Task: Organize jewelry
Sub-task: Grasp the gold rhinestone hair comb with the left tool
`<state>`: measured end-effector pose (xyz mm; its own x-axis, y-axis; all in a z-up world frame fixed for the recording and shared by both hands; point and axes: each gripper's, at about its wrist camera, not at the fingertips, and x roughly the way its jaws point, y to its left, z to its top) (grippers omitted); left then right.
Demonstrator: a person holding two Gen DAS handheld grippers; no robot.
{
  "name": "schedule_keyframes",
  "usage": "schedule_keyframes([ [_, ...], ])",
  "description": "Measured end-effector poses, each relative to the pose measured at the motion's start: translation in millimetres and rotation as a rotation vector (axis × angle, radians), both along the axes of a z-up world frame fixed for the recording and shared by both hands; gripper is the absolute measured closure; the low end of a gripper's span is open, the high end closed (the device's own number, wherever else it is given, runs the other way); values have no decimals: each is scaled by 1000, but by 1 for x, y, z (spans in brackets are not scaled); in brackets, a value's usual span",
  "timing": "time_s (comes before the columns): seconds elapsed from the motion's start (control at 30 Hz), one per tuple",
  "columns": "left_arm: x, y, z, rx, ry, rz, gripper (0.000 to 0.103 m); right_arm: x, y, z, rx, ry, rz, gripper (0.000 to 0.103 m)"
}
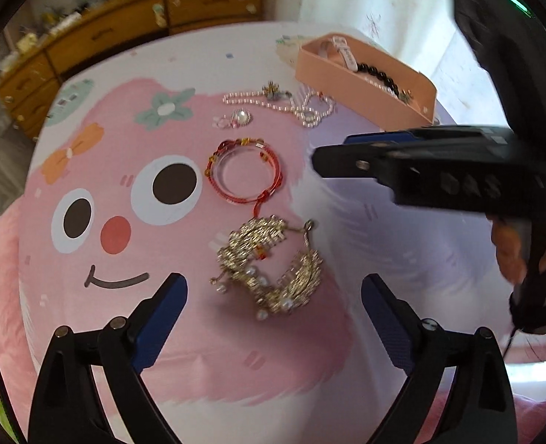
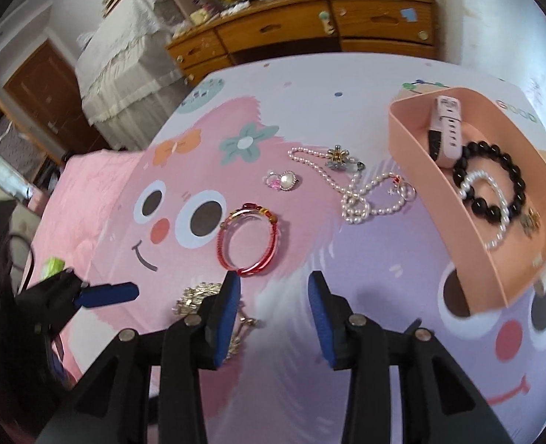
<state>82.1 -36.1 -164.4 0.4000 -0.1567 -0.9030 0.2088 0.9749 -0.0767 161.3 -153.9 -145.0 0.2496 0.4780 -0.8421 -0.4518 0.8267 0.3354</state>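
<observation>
A gold rhinestone piece (image 1: 269, 266) lies on the cartoon mat (image 1: 106, 170). My left gripper (image 1: 273, 288) hangs over its near edge, jaws wide open, the pads apart from it. Beyond it lie a red bangle (image 1: 276, 177), a pearl brooch (image 1: 240, 117) and a pearl necklace (image 1: 302, 111). My right gripper (image 2: 274, 281) is open and empty, just short of the red bangle (image 2: 221, 244), with the gold piece (image 2: 195, 298) partly hidden behind its left finger. A pink box (image 2: 458, 229) at right holds a black bead bracelet (image 2: 495, 159), a pink watch (image 2: 445, 125) and a pearl bracelet (image 2: 472, 181).
The right gripper (image 1: 328, 151) reaches in from the right in the left wrist view, a hand (image 1: 509, 251) behind it. A wooden dresser (image 2: 310, 26) stands beyond the mat's far edge. Pink bedding (image 2: 99, 199) lies to the left. A flower charm (image 2: 337, 157) rests on the pearl necklace (image 2: 358, 199).
</observation>
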Motion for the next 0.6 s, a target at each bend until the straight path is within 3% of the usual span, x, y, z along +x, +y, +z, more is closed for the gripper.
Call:
schedule_keyframes([
  [0.13, -1, -18, -9, 97, -79, 71, 9, 14, 4, -8, -23, 28, 82, 65],
  [0.4, 8, -31, -34, 138, -106, 198, 9, 43, 16, -25, -5, 51, 154, 65],
  [0.6, 4, -18, -41, 64, -123, 236, 9, 50, 31, -31, 12, 56, 197, 65],
])
